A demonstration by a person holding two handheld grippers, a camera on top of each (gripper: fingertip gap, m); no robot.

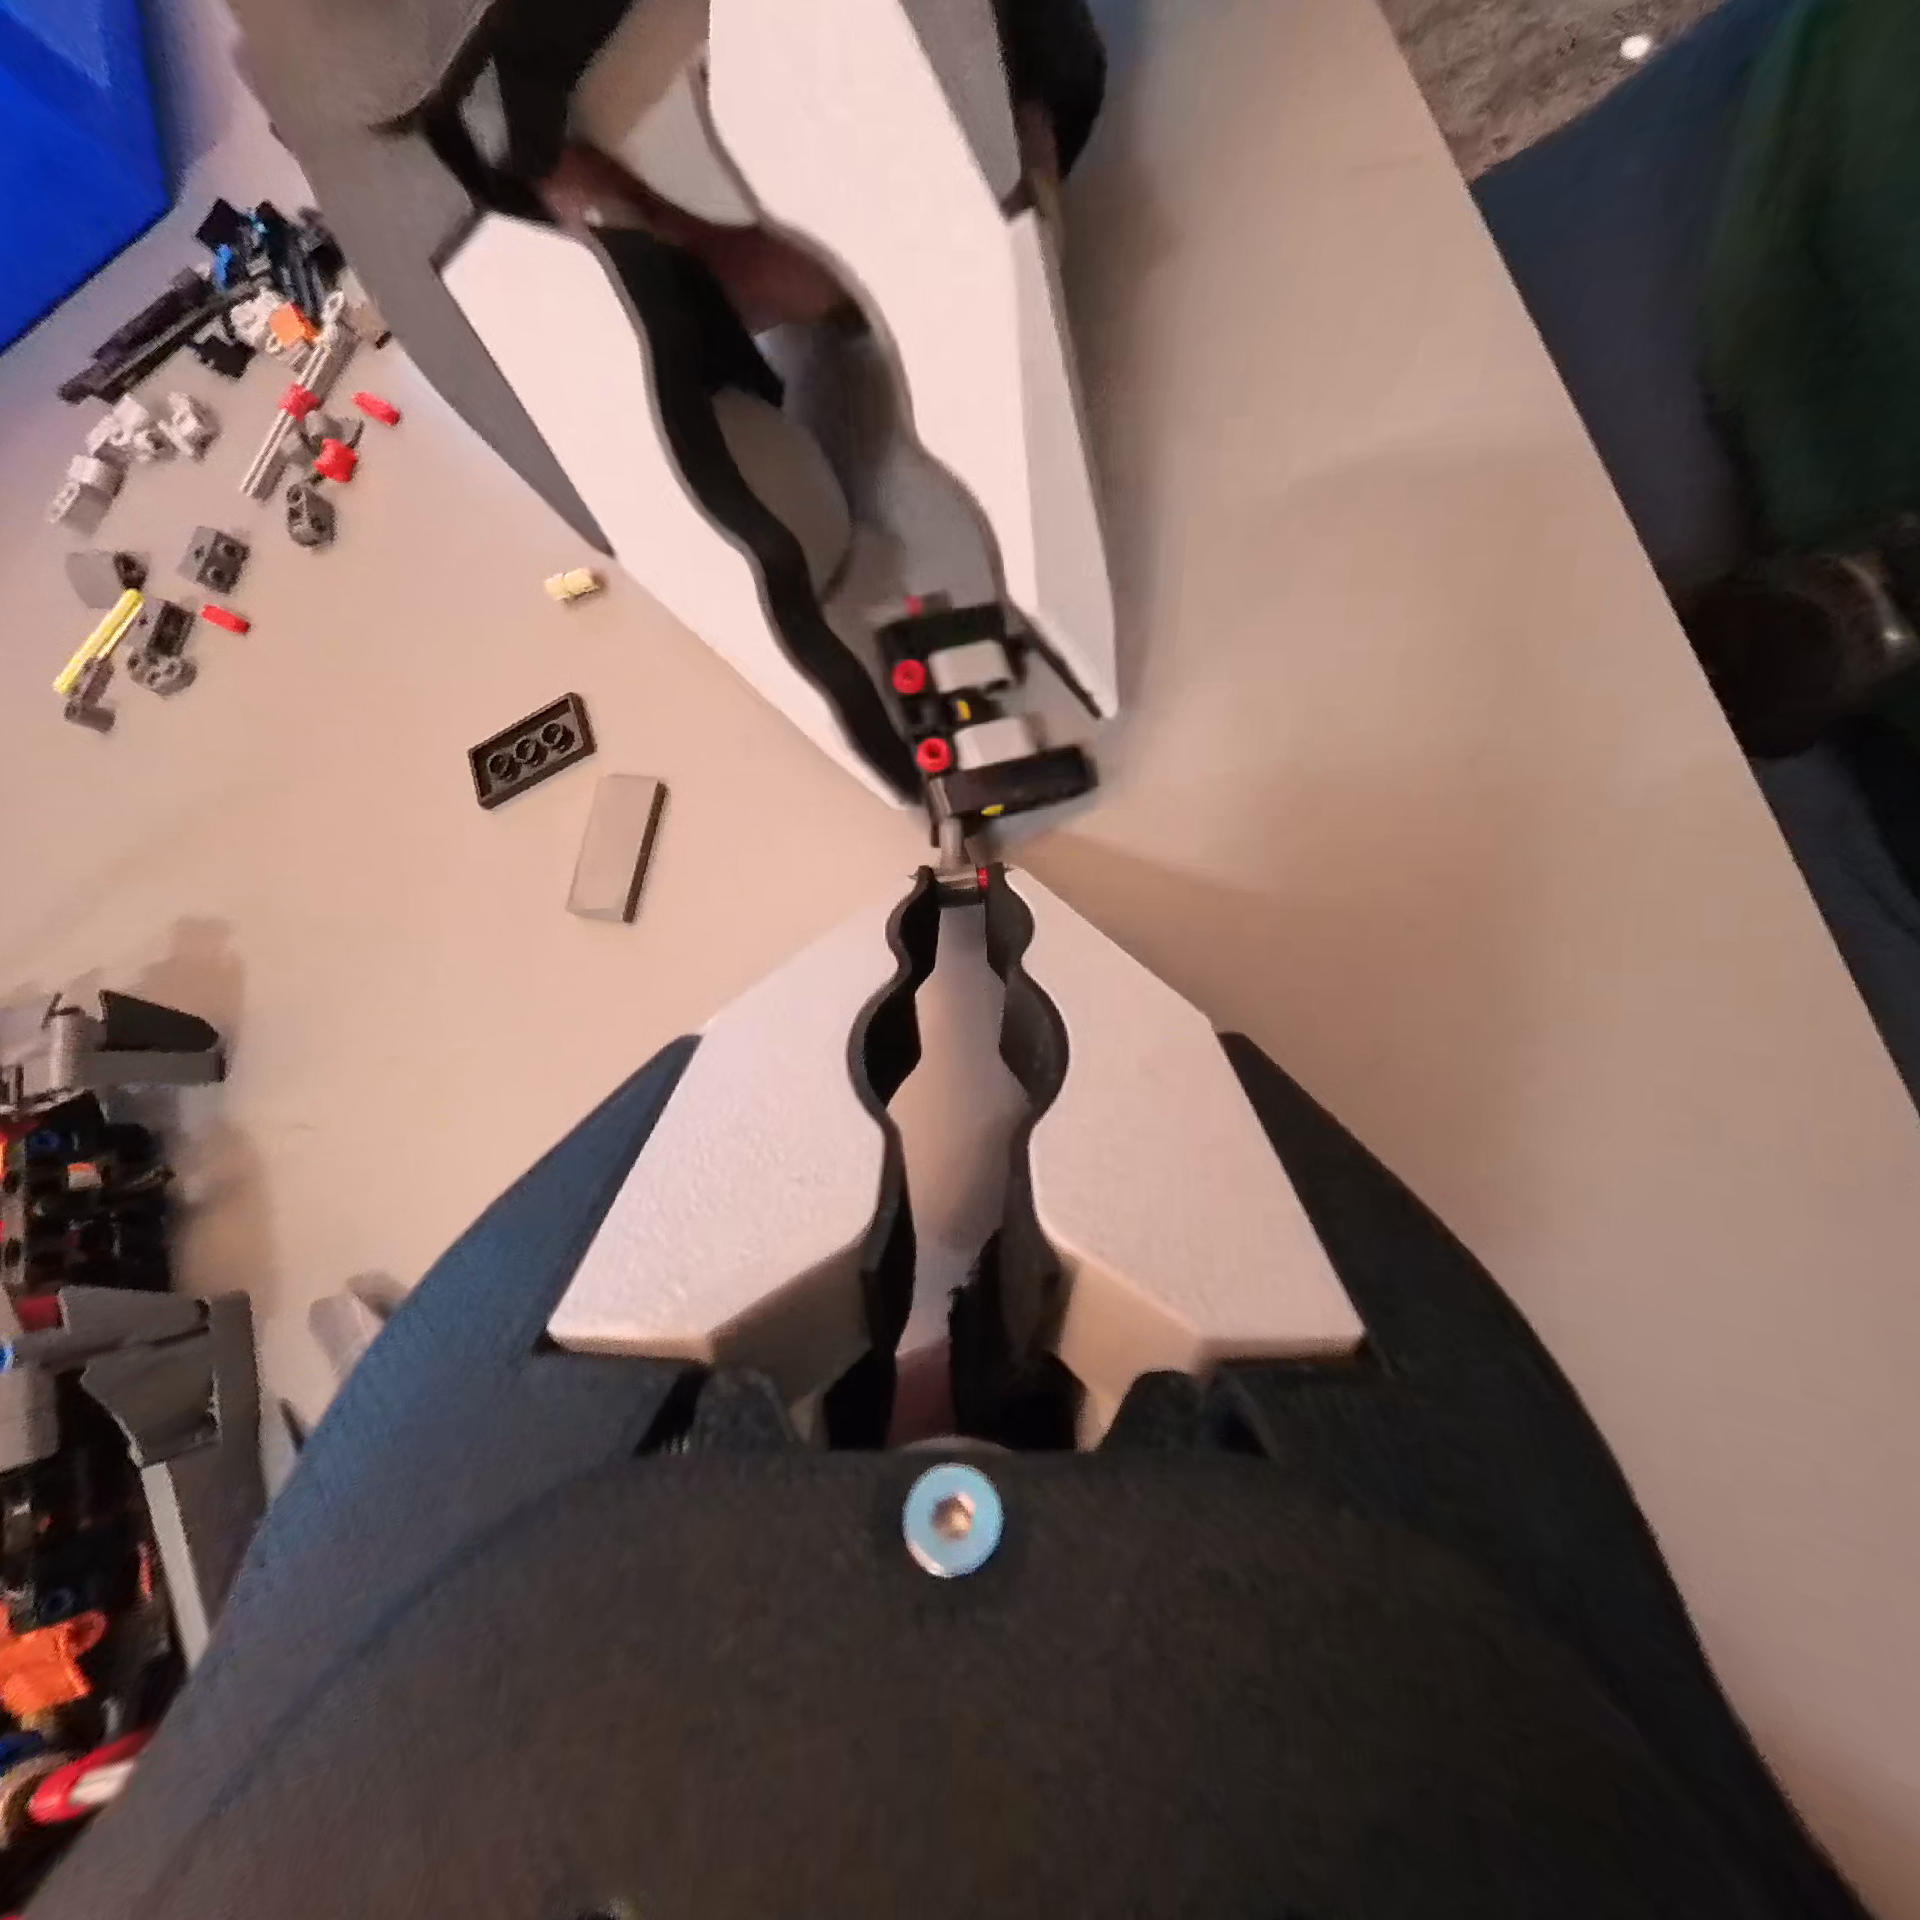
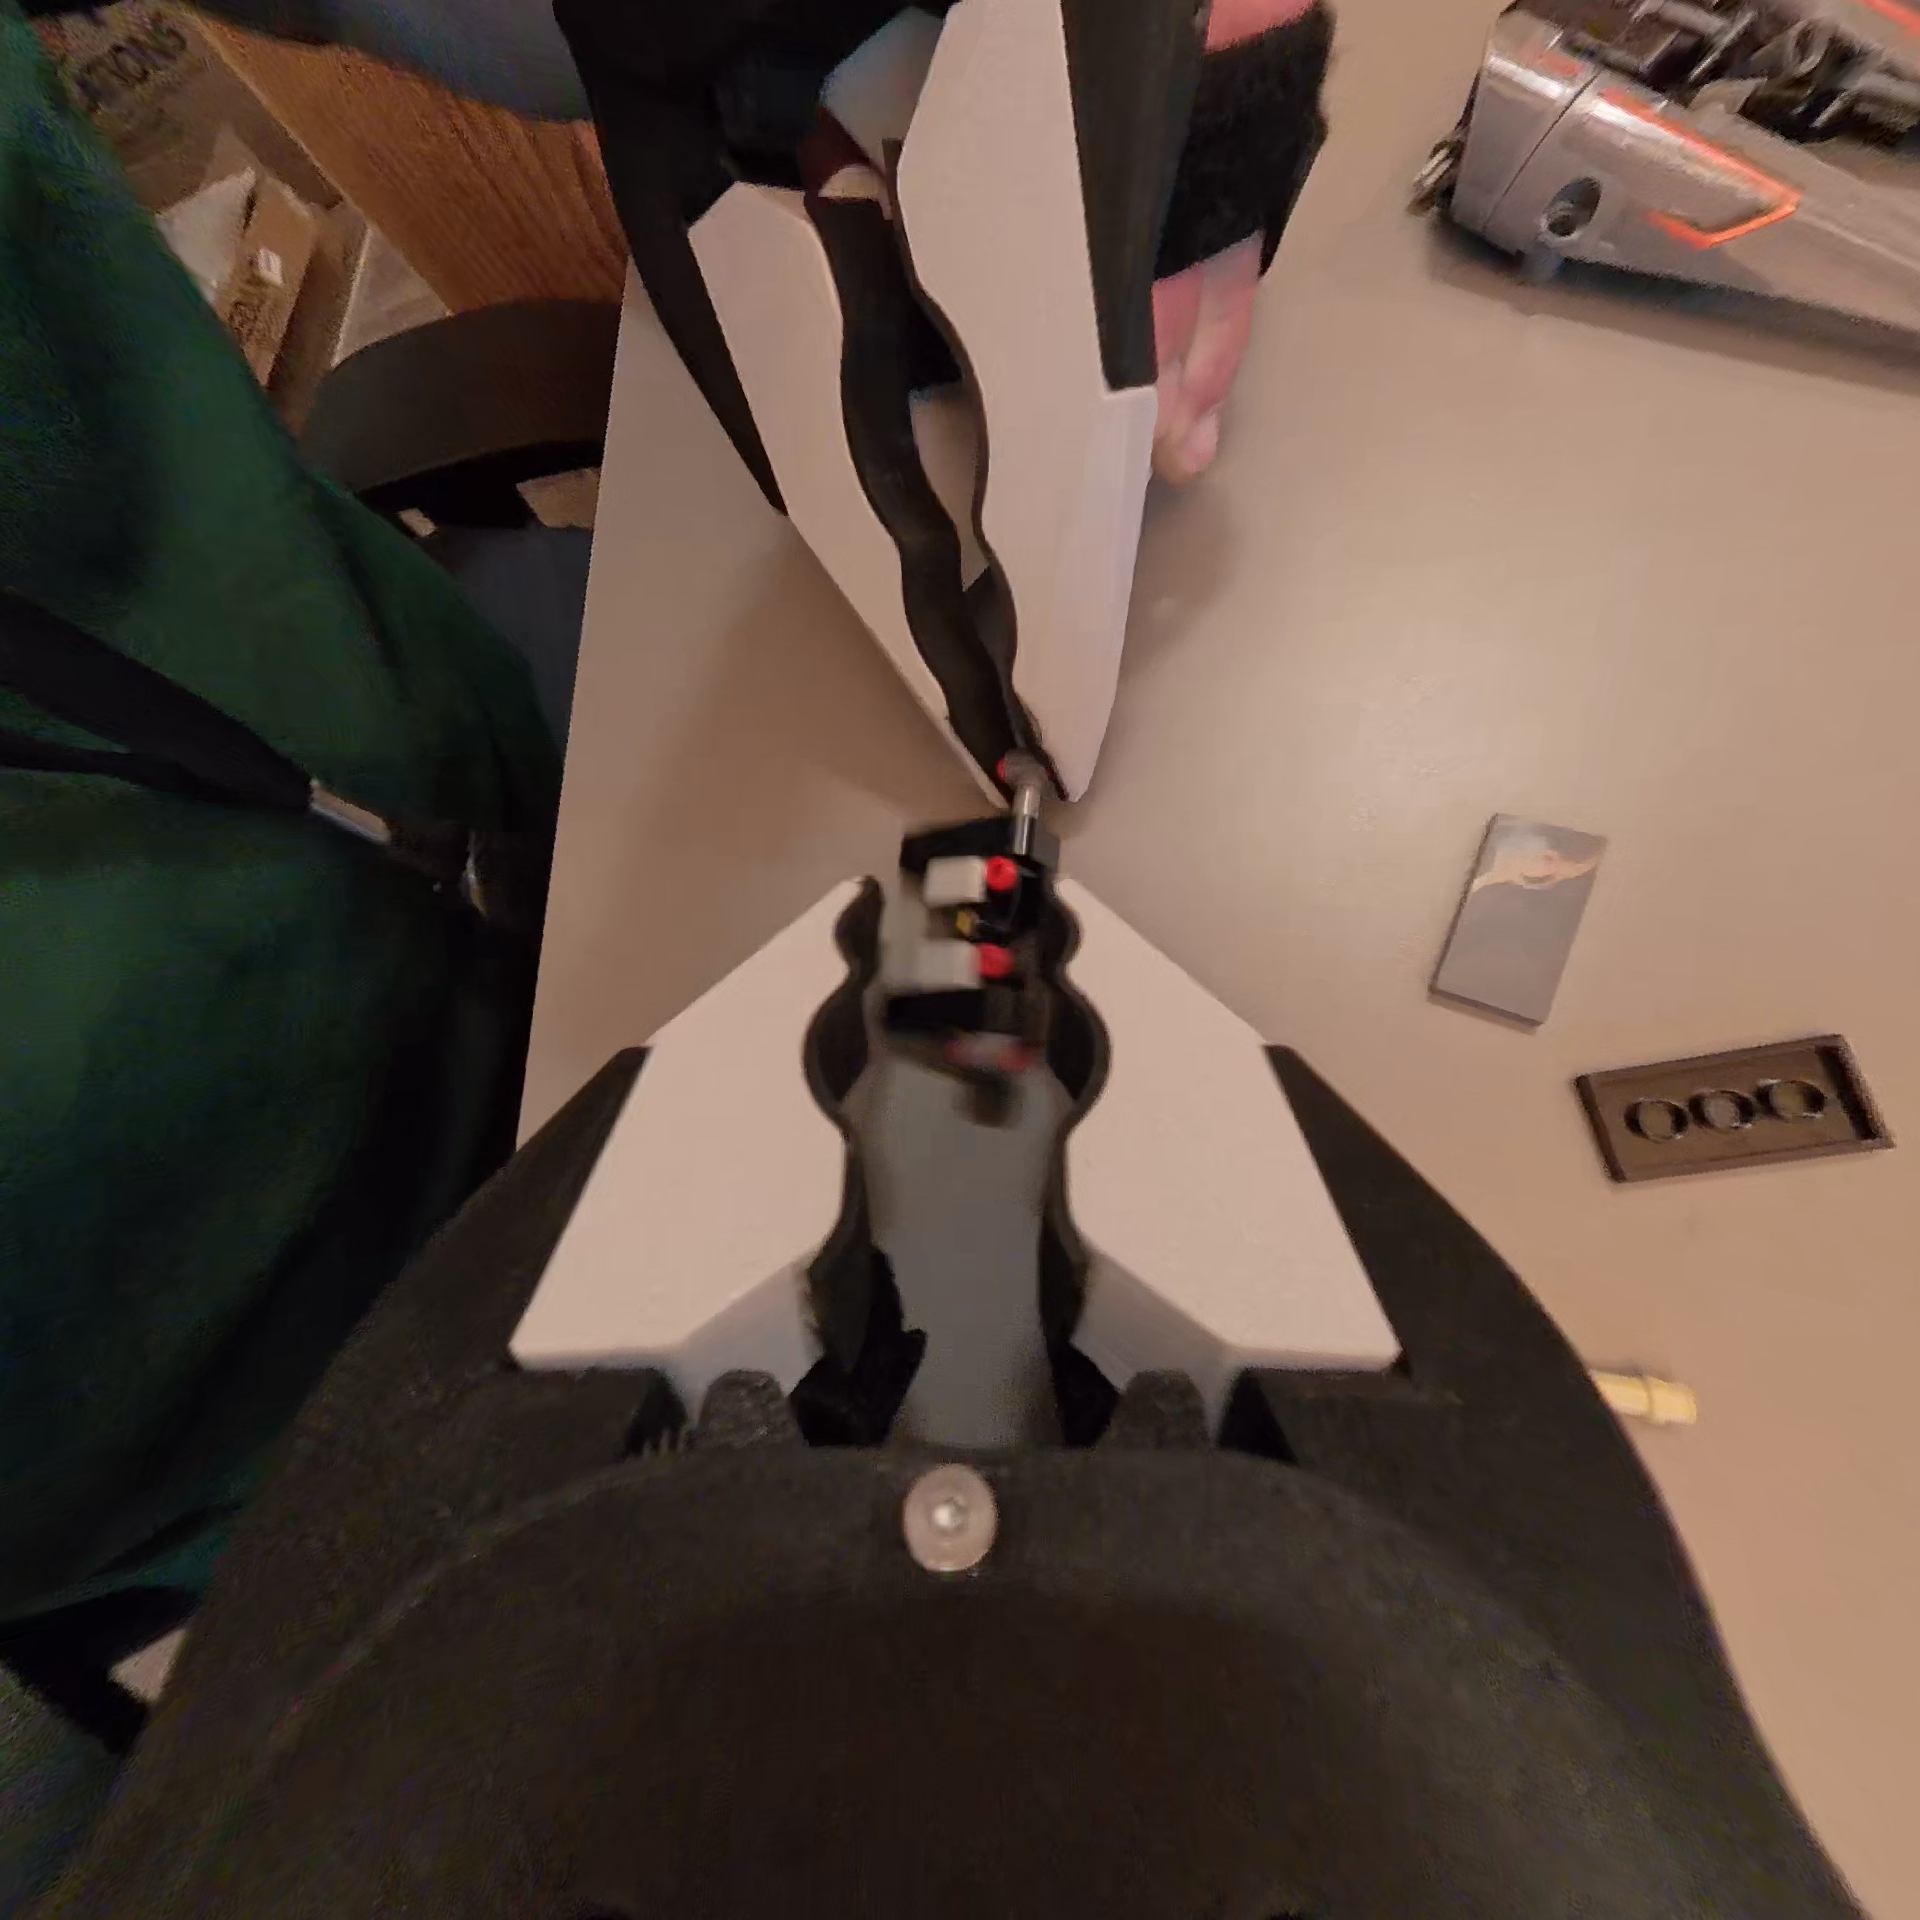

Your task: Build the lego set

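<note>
My right gripper [image 2: 966, 896] is shut on a small black Lego sub-assembly [image 2: 961, 883] with light grey blocks and red pins, held above the beige table [image 2: 1351, 623]. My left gripper [image 1: 961, 891] is shut on a short grey pin [image 1: 958, 847] with a red end. The pin's far end meets the black end of the sub-assembly [image 1: 977, 675]. In the left wrist view the right gripper [image 1: 997, 748] comes in from above. In the right wrist view the left gripper [image 2: 1023, 774] comes in from above, holding the pin [image 2: 1025, 805].
A black plate lies underside up [image 1: 530, 750] [image 2: 1730, 1107] beside a grey tile [image 1: 618, 847] [image 2: 1519, 920]. A tan pin [image 1: 574, 585] [image 2: 1652, 1392] lies nearby. Loose parts [image 1: 208, 416] and a part-built model [image 1: 83, 1351] sit at left. A grey model [image 2: 1662, 156] lies far right. A person's green clothing [image 2: 208, 727] borders the table edge.
</note>
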